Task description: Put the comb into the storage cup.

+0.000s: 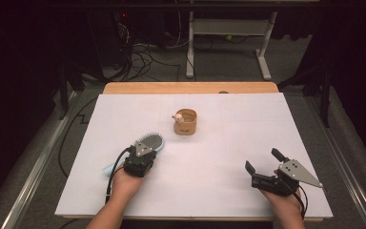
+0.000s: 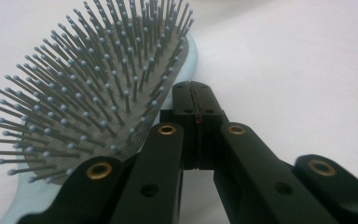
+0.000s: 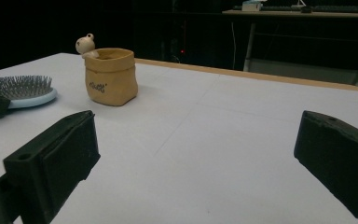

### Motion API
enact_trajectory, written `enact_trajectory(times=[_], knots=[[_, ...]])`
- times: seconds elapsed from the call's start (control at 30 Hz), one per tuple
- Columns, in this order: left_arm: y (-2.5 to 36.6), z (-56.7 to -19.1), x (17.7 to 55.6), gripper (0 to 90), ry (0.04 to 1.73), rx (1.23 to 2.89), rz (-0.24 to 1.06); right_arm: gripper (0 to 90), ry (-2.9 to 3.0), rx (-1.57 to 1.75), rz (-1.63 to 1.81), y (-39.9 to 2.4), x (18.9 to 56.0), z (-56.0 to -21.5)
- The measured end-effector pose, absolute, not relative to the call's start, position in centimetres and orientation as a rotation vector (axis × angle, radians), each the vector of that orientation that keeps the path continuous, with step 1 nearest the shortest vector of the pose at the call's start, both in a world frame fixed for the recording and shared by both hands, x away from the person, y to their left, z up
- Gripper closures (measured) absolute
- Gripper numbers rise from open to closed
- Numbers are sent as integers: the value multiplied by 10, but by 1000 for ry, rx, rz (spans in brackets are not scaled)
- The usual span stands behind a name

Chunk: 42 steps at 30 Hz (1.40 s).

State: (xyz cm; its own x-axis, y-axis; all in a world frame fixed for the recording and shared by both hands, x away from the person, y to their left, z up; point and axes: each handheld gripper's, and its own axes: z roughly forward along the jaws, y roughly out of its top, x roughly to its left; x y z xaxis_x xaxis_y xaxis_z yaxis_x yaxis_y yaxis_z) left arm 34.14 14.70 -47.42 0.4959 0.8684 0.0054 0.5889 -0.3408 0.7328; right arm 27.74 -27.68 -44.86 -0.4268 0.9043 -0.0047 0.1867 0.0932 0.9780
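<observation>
- White sheet (image 1: 209, 186) covers the table, dark room behind.
- Hairbrush (image 1: 148, 142) lies on the left half of the sheet, bristles up; its long axis runs diagonally, with the head toward the far right and the pale blue handle toward the near left.
- Left gripper (image 1: 145, 151) sits over the handle end, jaws closed together beside the bristle pad, with nothing seen between them.
- Right gripper (image 1: 263, 160) rests near the right edge, jaws spread wide and empty.
- Tan pot (image 1: 186, 122) stands mid-table, well apart from the brush.
</observation>
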Motion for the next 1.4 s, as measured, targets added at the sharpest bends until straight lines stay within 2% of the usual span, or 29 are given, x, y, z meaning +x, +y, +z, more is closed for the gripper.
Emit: enact_trajectory(times=[0.37, 0.63, 0.83, 1.1, 1.4], knots=[[154, -474, 353, 900, 1308, 2026, 572, 5, 1715, 1083, 1382, -277, 277, -449], [163, -460, 337, 900, 1203, 1997, 584, 5, 1712, 1084, 1384, -278, 277, -449], [196, -452, 322, 900, 1193, 1948, 593, 5, 1711, 1083, 1382, -277, 277, -449], [257, -458, 299, 900, 1271, 1909, 602, 4, 1710, 1084, 1377, -276, 277, -449], [287, -470, 293, 900, 1350, 1897, 587, 5, 1711, 1078, 1378, -275, 277, -448]])
